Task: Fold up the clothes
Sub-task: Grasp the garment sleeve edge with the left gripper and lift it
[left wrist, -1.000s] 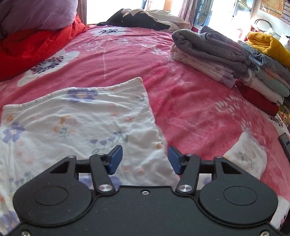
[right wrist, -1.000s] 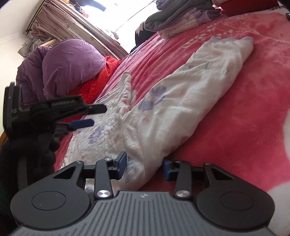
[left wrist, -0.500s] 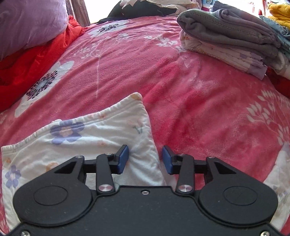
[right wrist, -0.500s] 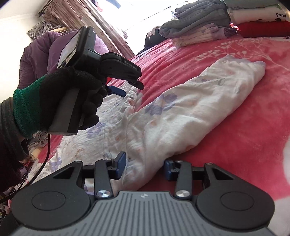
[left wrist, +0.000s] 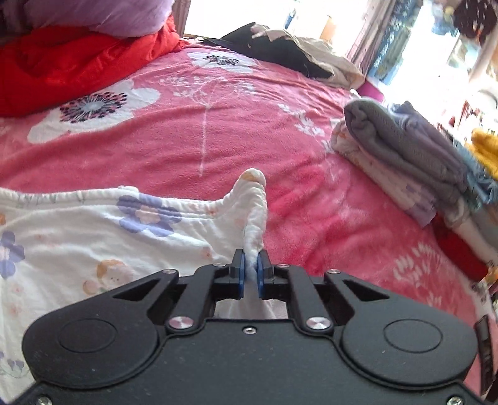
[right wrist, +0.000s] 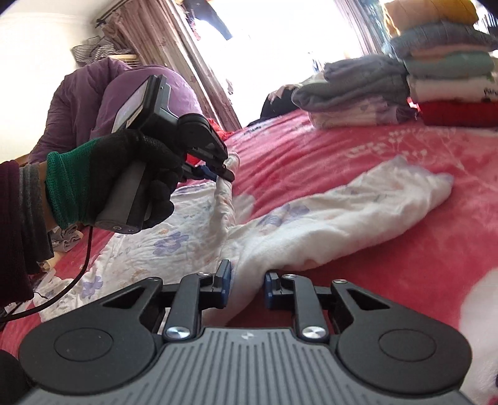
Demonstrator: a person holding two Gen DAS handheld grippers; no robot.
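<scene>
A white floral garment lies on the pink flowered bed cover. My left gripper is shut on its upper corner, and the pinched cloth stands up in a ridge past the blue pads. In the right wrist view the garment runs as a long crumpled roll to the right. My right gripper is at the near end of that roll; its jaws are closing, with a thick bunch of cloth pressed between the pads. A black-gloved hand holds the left gripper at the left, with the corner lifted.
Folded clothes are stacked along the bed's right side, seen as two piles in the right wrist view. A red quilt and purple pillow lie at the far left. Dark loose clothing sits at the far end.
The left gripper slid to the garment's upper corner and shut on it, raising it. The right gripper's jaws narrowed around the near end of the roll, and it rolled and rose a little.
</scene>
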